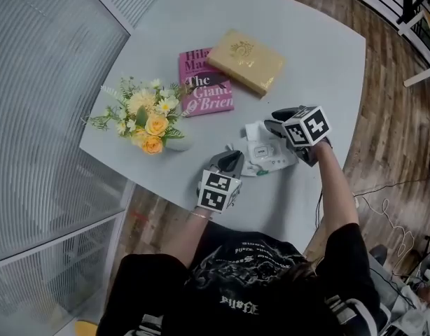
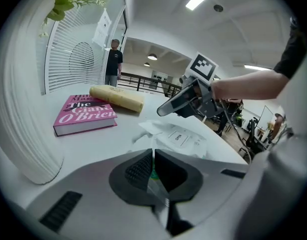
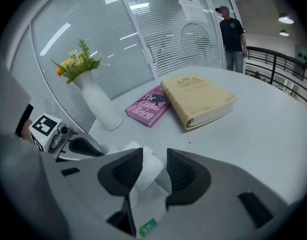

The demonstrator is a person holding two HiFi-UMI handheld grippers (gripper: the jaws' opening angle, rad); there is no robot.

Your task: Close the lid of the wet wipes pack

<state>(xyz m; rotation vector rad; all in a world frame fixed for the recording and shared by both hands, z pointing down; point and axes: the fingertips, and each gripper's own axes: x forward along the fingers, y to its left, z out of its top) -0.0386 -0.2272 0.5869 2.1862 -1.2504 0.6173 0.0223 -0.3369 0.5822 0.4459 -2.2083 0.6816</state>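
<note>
The wet wipes pack [image 1: 269, 158], by the tabletop's [image 1: 320, 61] near edge, is judged light, soft and slippery; its end is pinched by the left gripper [image 2: 153, 166], and its limp lid [image 1: 255, 131], straddled by the spread right gripper [image 3: 149, 166], is best pressed flat.

Table [image 1: 306, 40]: books [image 1: 246, 61], vase [image 1: 177, 144], wipes pack [image 1: 269, 154]

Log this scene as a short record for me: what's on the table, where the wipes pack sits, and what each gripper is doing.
table: grey, rounded
far side: vase of flowers, pink book, tan book overlapping it
wipes pack: near the front edge, between the grippers
left gripper: shut on the pack's edge
right gripper: open, over the pack
flap: white, raised, between the right jaws
</note>
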